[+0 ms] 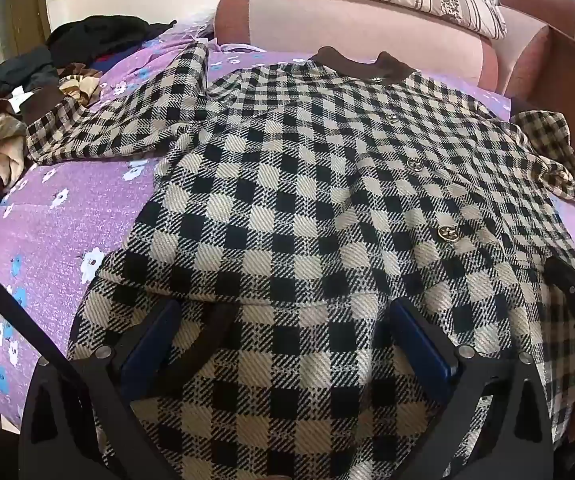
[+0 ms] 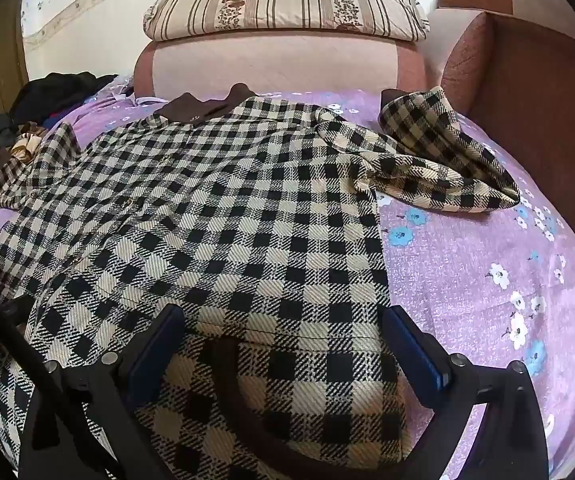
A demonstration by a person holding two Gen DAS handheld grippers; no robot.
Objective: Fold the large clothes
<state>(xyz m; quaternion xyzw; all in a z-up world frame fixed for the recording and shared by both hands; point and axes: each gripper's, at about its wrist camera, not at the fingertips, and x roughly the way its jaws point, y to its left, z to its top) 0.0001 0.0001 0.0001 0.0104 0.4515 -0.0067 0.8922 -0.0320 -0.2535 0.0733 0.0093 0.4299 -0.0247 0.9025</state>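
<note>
Both claws, left claw and right claw, are held wide open astride the jacket hem, gripping nothing, seemingly poised for lifting it into a fold on the bed.

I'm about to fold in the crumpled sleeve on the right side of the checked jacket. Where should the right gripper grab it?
Probably the brown cuff end of the bunched sleeve. Come in from the sofa-arm side, low over the purple sheet, where nothing lies in the way. The cuff's free edge lifts off the bed; the rest is doubled over. The right gripper stands open over the jacket hem.
</note>
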